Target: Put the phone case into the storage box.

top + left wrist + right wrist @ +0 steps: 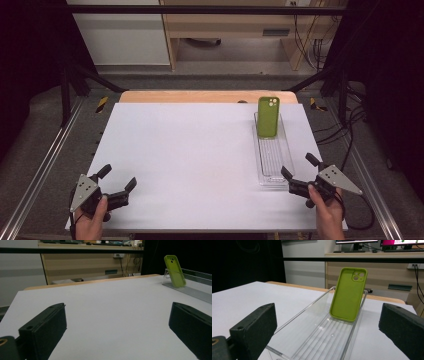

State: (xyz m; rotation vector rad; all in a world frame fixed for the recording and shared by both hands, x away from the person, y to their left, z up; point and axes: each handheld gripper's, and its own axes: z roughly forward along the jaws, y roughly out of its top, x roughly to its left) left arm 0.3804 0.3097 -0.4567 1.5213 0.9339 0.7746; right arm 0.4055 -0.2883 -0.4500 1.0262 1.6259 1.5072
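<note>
You are holding the left gripper [118, 183] over the near left corner of the white table [190, 165], its jaws spread wide and gripping nothing; well to its right, the clear tray [272, 167] is lying lengthwise along the table's right side, and the green phone case [268, 116] is standing in its far end, leaning back against the end wall; your right gripper [299, 172] is hovering just beside the tray's near end, jaws gaping apart, nothing between them.
</note>
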